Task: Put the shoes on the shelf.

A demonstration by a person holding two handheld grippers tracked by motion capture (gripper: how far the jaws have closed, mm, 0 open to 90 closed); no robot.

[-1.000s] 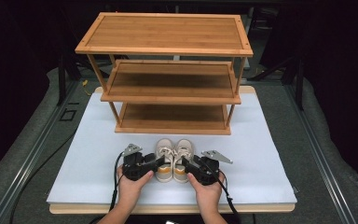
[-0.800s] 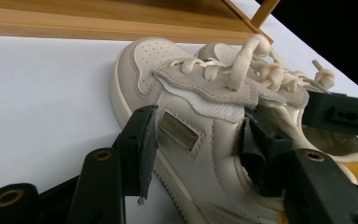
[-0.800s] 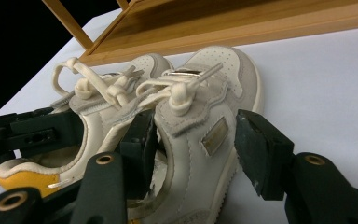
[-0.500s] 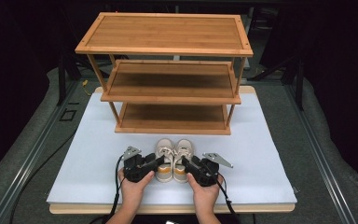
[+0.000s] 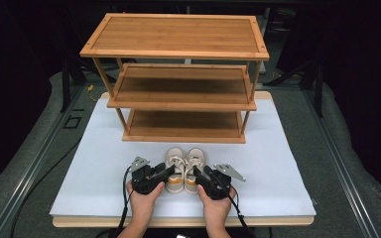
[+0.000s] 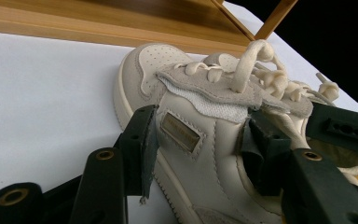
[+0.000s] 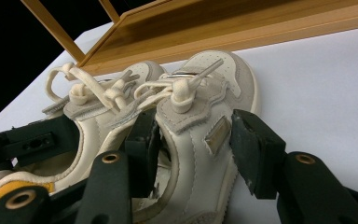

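Two shoes side by side on white mat (image 5: 94, 168), toes toward 12 o'clock, rack (image 5: 178, 89) beyond; left shoe (image 5: 175, 166) straddled by left gripper (image 5: 167, 172), right shoe (image 5: 195, 166) by right gripper (image 5: 198, 172); jaws just closing on each side wall, pads seemingly not yet pressed; long axes aligned with rack's bottom shelf.

High view: fixed above the person's side, facing forward and down; far enough to take in the whole white rectangular table mat (image 5: 94, 163) and the three-tier bamboo shoe rack (image 5: 178, 44) behind.
Left gripper view: rides low on the gripper, looks along its jaws toward the rack's bottom shelf (image 6: 121, 18); very near the cream leather sneaker with laces (image 6: 200, 140).
Right gripper view: same low, close set, aimed at the second cream sneaker (image 7: 205, 130).
Shared: both sneakers, white mat, rack's bottom shelf.
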